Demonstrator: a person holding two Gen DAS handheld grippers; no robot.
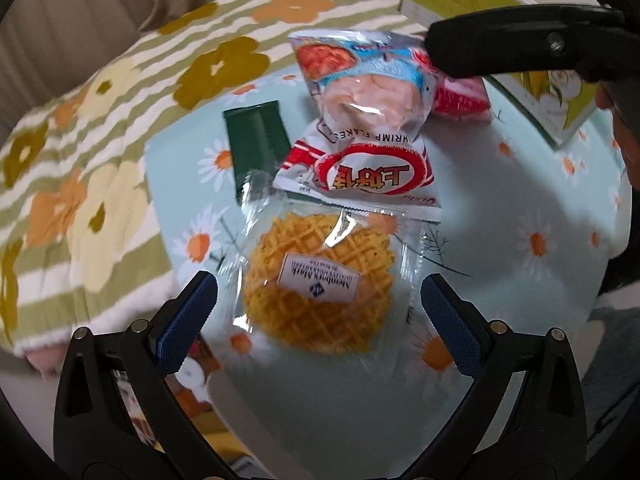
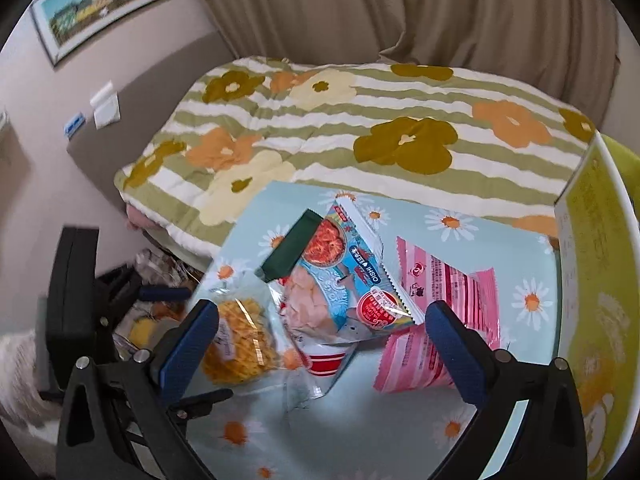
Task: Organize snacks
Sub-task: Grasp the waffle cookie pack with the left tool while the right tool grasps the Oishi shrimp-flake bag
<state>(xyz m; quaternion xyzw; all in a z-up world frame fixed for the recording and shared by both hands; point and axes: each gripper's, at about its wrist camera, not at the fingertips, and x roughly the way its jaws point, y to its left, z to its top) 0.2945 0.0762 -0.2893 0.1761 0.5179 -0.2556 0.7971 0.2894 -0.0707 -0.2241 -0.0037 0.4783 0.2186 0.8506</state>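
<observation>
A pile of snacks lies on a daisy-print table (image 1: pixel 500 208). A clear packet with a yellow waffle snack (image 1: pixel 320 288) lies just ahead of my open, empty left gripper (image 1: pixel 319 308). Behind it are a red-and-white shrimp flakes bag (image 1: pixel 360 168), a blue Oishi bag (image 1: pixel 360 76) and a dark green packet (image 1: pixel 258 140). In the right wrist view my right gripper (image 2: pixel 322 334) is open and empty above the Oishi bag (image 2: pixel 344 280), with a pink bag (image 2: pixel 444 308) to its right and the waffle packet (image 2: pixel 240 340) to its left. The right gripper's finger shows in the left wrist view at top right (image 1: pixel 520 40).
A yellow-green box (image 2: pixel 596 320) stands at the table's right edge. A bed with a flowered striped quilt (image 2: pixel 360 128) lies beyond the table. A bin of more snacks (image 2: pixel 156 320) sits on the floor to the left, beside a black chair (image 2: pixel 72 300).
</observation>
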